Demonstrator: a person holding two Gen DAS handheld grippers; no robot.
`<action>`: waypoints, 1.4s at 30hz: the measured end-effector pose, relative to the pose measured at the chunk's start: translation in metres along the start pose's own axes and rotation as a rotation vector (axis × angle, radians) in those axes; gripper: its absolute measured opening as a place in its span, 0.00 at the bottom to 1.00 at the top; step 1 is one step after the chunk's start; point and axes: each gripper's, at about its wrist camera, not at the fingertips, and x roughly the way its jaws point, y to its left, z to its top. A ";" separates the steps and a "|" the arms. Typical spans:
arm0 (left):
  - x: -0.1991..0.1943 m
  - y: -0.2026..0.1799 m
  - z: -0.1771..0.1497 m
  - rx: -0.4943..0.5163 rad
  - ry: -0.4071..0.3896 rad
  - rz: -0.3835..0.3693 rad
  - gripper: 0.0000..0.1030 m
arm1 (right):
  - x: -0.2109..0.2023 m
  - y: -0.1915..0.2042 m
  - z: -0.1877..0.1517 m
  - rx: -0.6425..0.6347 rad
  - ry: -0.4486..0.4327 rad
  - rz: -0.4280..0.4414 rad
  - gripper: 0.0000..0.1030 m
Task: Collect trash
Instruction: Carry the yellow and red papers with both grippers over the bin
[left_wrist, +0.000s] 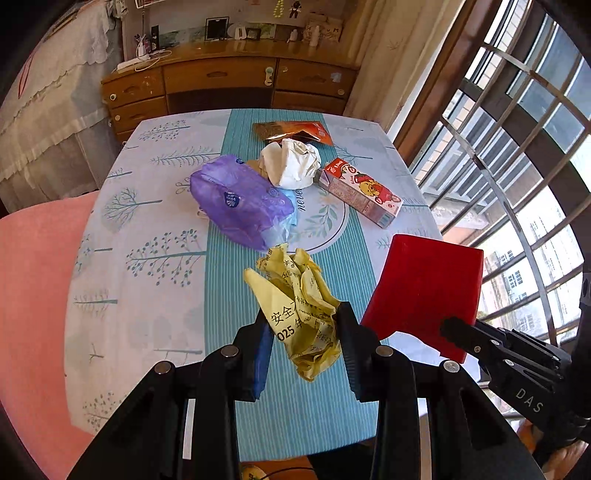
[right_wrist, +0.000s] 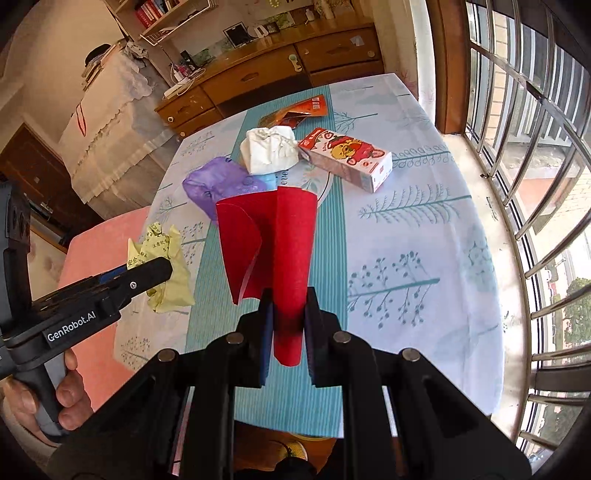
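Both hands are carrying trash above the table (left_wrist: 122, 236), and the coming move turns on where each piece goes, since no bin is showing in either view. The left gripper (left_wrist: 303, 332) is clenching a crumpled yellow paper (left_wrist: 299, 295), the wad sticking up and forward out of the jaws over the table's near teal stripe. The right gripper (right_wrist: 288, 317) is pinching a red sheet (right_wrist: 273, 236) by its lower end, jaws fully closed on it; the sheet is curling, its long axis running away from the jaws toward the table's middle. Seen from the left wrist, the red sheet is hanging just right of the yellow paper, near but apart.

Still lying on the table beyond both held pieces: a purple bag (left_wrist: 236, 199), a white wad (left_wrist: 291, 162) touching it at the far side, a carton (left_wrist: 362, 192) lying flat to the right of the wad with its long axis slanting toward the table's right edge, and an orange wrapper (left_wrist: 295, 133) at the far end. The right hand is looking nearer the carton, the left nearer the bag. The table's near half is offering open room; a window grille is closing off the right side.
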 end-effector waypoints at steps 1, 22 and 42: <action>-0.012 0.004 -0.011 0.014 -0.007 -0.007 0.32 | -0.006 0.009 -0.012 0.002 -0.007 -0.003 0.12; -0.117 0.044 -0.232 0.181 0.087 -0.084 0.33 | -0.068 0.109 -0.243 0.026 0.082 -0.039 0.12; 0.018 0.039 -0.337 0.094 0.276 -0.072 0.33 | 0.042 0.028 -0.345 0.134 0.318 -0.092 0.12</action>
